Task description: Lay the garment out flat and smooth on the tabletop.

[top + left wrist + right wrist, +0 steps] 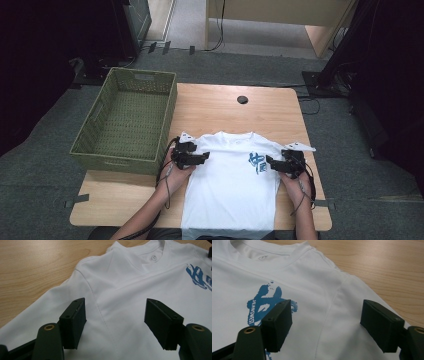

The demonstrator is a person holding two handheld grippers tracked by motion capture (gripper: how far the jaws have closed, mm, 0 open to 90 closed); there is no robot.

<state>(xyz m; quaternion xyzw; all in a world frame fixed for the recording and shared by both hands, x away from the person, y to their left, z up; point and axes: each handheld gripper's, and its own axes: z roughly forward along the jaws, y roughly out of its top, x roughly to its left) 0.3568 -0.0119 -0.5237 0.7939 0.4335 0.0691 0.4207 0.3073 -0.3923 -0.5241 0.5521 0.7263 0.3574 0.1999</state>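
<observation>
Light wood of the table (220, 107) is seen under a white T-shirt (227, 185), which is spread face up with its collar toward the far edge and its hem hanging over the near edge; a green basket (125, 120) stands empty at the left corner. The step in hand is judged to be the start of folding: each sleeve seam is being lined up for a pinch. The left gripper (192, 156) is held over the left shoulder, the right gripper (281, 162) over the right, beside the blue print (265, 303). Both pairs of jaws are spread wide above the cloth, and nothing is pinched. Next, the jaws would need lowering onto the fabric and closing together.
</observation>
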